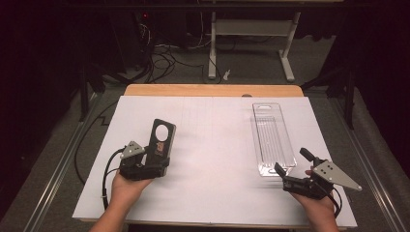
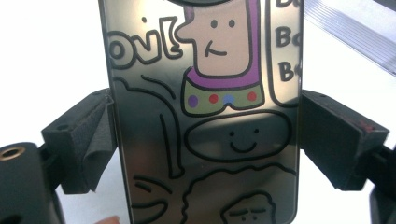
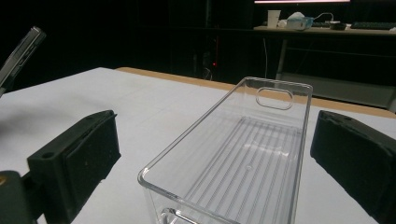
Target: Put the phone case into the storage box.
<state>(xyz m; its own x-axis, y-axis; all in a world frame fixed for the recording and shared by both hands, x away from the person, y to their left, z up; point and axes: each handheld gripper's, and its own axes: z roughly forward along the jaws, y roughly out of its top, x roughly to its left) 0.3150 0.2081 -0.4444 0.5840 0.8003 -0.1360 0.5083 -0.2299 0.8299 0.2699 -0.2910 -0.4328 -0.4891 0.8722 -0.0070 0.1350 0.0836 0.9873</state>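
Here, a glossy phone case point(image 2: 205, 121) (cartoon-printed) faces a ribbed, clear tray point(image 3: 243, 163).

My left gripper point(image 1: 157, 162) clamps a dark phone case point(image 2: 205, 112) by its long edges; it tilts up off the table, its camera hole at the top, its glossy back covered in cartoon doodles. A clear, ribbed plastic tray point(image 1: 272, 137) lies lengthwise between my right gripper's point(image 3: 210, 163) open jaws, untouched.
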